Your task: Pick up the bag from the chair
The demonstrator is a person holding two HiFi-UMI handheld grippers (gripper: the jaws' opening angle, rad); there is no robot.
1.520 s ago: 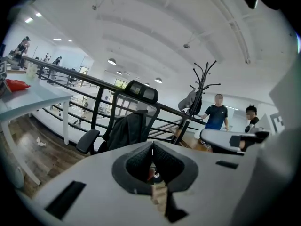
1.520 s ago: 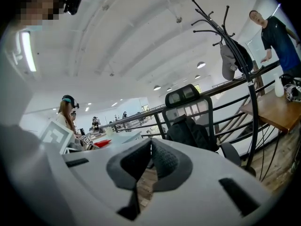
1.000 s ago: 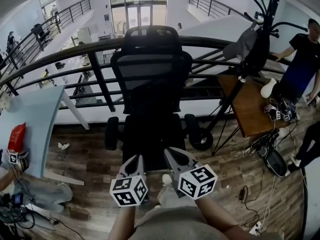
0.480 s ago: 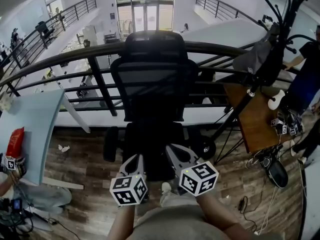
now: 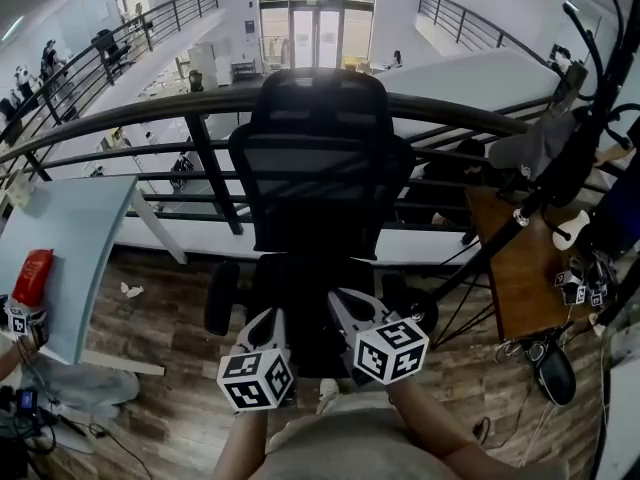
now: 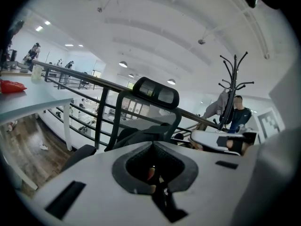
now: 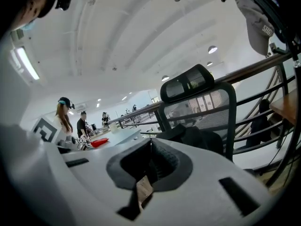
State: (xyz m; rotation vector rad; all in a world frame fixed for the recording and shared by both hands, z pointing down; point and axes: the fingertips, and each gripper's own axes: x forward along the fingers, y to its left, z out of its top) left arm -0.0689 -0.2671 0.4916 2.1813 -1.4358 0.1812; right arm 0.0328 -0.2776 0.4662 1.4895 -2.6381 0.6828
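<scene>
A black mesh office chair [image 5: 318,178] stands in front of me against a railing. A dark bag [image 6: 141,136] lies slumped on its seat; the bag [image 7: 203,139] also shows in the right gripper view, but in the head view it blends into the black seat. My left gripper [image 5: 268,318] and right gripper [image 5: 343,301] hang side by side just short of the seat's front edge. Both are shut and hold nothing. In each gripper view, the left gripper [image 6: 151,144] and the right gripper [image 7: 150,141] show their jaws meeting along the middle line.
A black railing [image 5: 150,118] runs behind the chair over a drop to a lower floor. A light blue table [image 5: 70,238] with a red packet [image 5: 32,276] stands at left. At right are a wooden table [image 5: 530,278], a coat rack [image 5: 560,158] and floor cables.
The head view has swung left and up, so the chair sits slightly further right and the person at right has slid out of view. Both grippers stay shut and nearly unmoved.
</scene>
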